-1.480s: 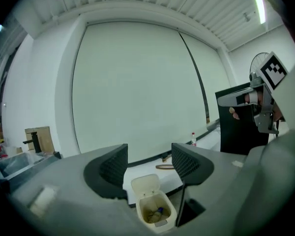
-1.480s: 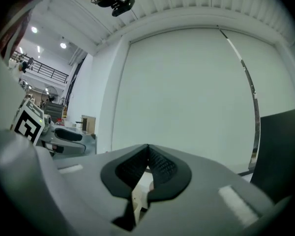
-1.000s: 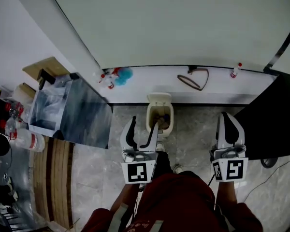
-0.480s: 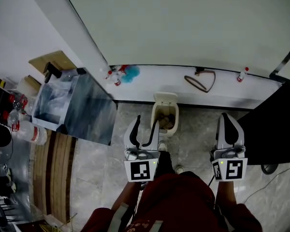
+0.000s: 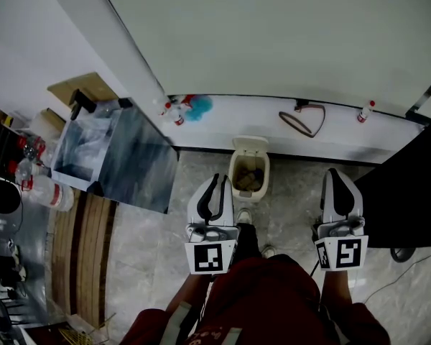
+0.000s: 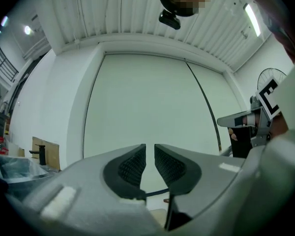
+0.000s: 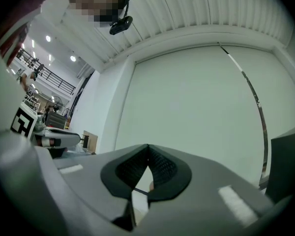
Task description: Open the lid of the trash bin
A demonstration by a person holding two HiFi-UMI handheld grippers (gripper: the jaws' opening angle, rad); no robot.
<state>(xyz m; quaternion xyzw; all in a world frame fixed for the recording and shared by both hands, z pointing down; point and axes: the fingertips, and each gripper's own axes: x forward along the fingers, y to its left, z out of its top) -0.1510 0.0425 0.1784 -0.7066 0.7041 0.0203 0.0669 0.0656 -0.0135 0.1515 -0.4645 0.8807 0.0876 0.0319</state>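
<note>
A small beige trash bin [image 5: 235,172] stands on the tiled floor against the white ledge. Its lid [image 5: 250,146] is tipped up at the back, and brownish rubbish shows inside. My left gripper [image 5: 219,180] hangs just to the left of the bin on its near side, clear of it. In the left gripper view its jaws [image 6: 150,149] are closing; only a narrow gap is left, with nothing in it. My right gripper [image 5: 338,172] is off to the bin's right, and its pads meet at the tips [image 7: 148,147] with nothing held.
A shiny metal box [image 5: 133,165] holding a plastic bag stands at the left, beside wooden planks [image 5: 82,254]. On the white ledge [image 5: 230,121] are spray bottles [image 5: 174,113], a blue duster [image 5: 200,108], a cable loop [image 5: 307,118] and a small bottle [image 5: 365,111]. A black panel [image 5: 406,185] stands at the right.
The left jaws went from wide apart to a narrow gap. The left gripper's right finger, which overlapped the bin's rim, now sits clear of it. The right gripper stayed put.
</note>
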